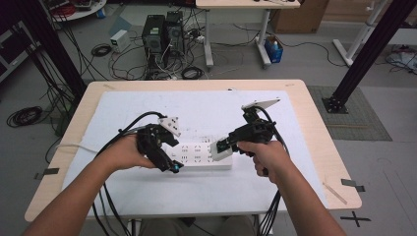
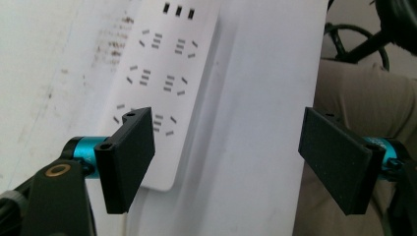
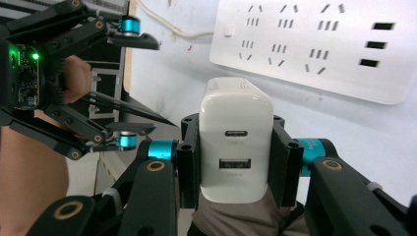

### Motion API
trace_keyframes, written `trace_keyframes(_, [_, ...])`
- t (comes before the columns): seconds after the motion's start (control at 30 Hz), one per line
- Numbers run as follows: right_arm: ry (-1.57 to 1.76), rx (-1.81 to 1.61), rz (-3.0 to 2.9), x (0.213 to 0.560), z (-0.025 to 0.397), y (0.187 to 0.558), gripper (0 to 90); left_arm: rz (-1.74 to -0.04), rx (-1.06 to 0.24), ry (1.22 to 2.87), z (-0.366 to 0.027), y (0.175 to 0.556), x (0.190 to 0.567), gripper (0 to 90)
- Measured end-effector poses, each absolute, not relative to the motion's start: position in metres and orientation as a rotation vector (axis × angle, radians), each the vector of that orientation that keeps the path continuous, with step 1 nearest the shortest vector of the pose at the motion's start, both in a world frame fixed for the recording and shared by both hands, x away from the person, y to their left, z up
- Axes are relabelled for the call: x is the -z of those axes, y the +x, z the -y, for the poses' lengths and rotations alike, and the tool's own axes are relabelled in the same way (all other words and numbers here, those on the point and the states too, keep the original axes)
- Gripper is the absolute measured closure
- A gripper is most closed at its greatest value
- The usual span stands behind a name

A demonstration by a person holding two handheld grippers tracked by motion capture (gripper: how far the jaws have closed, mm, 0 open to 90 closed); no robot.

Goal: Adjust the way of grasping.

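While the right gripper (image 3: 235,162) clamped a white USB charger (image 3: 235,140) between its jaws, port face toward its own camera, it hung just above the right end of the white power strip (image 1: 199,156), which lay near the middle of the white mat (image 1: 206,189). That hold probably kept the prongs aimed at the sockets for plugging in. At the strip's left end, the left gripper (image 2: 226,152) stood spread wide and empty, seemingly placed to steady the strip.

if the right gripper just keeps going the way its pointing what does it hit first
Most likely the white power strip: the right gripper, shut on the white charger, points toward its socket face. Depth is unclear.
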State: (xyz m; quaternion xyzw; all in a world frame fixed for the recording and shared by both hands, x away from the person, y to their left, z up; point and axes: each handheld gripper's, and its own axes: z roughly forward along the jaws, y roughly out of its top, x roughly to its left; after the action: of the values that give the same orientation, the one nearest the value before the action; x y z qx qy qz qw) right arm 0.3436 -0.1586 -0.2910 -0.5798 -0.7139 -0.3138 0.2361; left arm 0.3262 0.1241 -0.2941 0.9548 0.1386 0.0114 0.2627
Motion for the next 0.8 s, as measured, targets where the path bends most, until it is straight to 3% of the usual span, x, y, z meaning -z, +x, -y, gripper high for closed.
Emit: trace_keyframes(0.8, [-1.795,0.664,2.143,0.265,0.183,0.353,62.3,-0.452,-0.041,2.912,-0.157,0.322,0.282,21.6])
